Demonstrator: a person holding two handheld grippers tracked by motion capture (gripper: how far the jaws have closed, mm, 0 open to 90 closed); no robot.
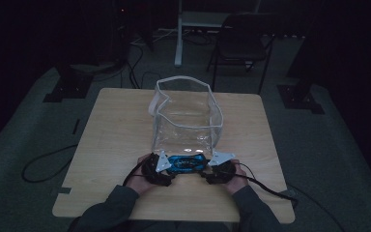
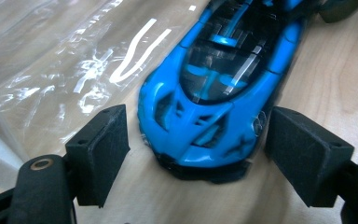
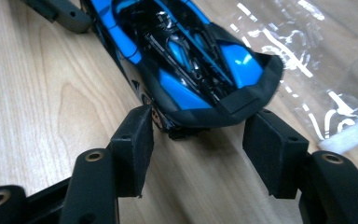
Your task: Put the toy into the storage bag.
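Blue toy car (image 1: 187, 163) lay on wooden desk (image 1: 111, 140), just in front of clear plastic bag (image 1: 186, 116). Left hand-held gripper (image 2: 196, 144) was spread wide at car's nose, pads apart from bodywork. Right hand-held gripper (image 3: 198, 140) was open at car's tail, one pad (image 3: 135, 140) near rear wheel.
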